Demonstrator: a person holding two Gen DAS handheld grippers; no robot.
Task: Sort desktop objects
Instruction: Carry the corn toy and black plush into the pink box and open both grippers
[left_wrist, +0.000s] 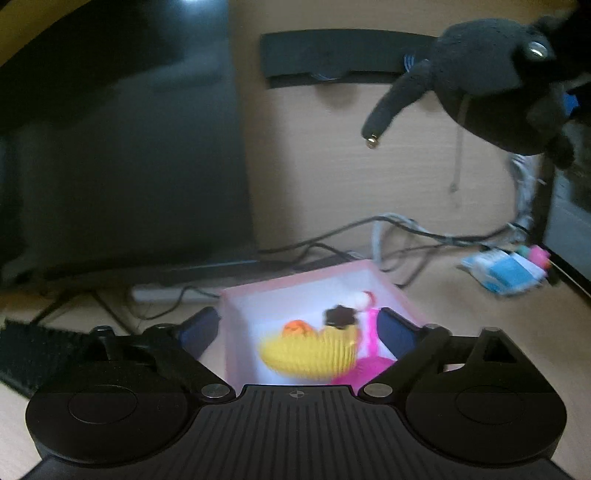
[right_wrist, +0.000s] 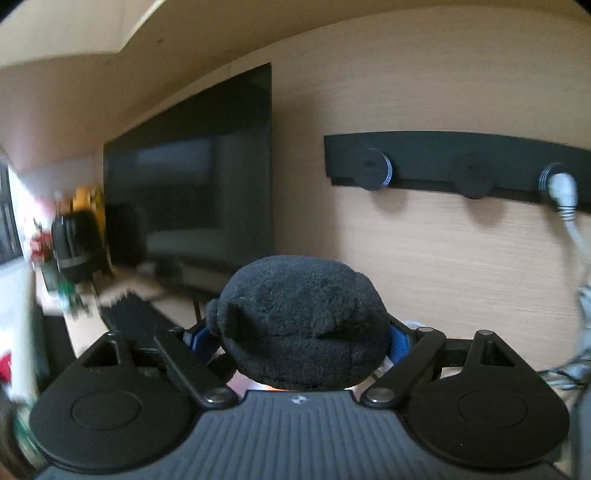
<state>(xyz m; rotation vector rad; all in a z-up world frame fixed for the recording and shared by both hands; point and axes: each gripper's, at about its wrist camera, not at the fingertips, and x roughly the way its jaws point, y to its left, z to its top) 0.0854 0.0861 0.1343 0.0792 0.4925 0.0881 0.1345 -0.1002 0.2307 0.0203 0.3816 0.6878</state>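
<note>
A pink translucent box (left_wrist: 236, 332) sits on the wooden desk, seen in the left wrist view. It holds a yellow ribbed toy (left_wrist: 310, 354), a pink piece (left_wrist: 369, 332) and a small dark flower-shaped piece (left_wrist: 340, 315). My left gripper (left_wrist: 298, 330) hangs open just above and in front of the box, its blue pads (left_wrist: 199, 328) wide apart and touching nothing. A black plush toy (right_wrist: 303, 325) fills the right wrist view, squeezed between the blue pads (right_wrist: 399, 341) of my right gripper (right_wrist: 299, 339). The same plush (left_wrist: 480, 81) hangs high at the upper right of the left wrist view.
A dark monitor (left_wrist: 129, 147) stands at the back left. A black rail (right_wrist: 443, 166) with round pegs and a plugged cable is on the wall. Cables (left_wrist: 406, 236), a white power strip (left_wrist: 166, 293) and a blue-white packet (left_wrist: 506, 273) lie behind the box. A dark ridged strip (left_wrist: 33, 354) lies left.
</note>
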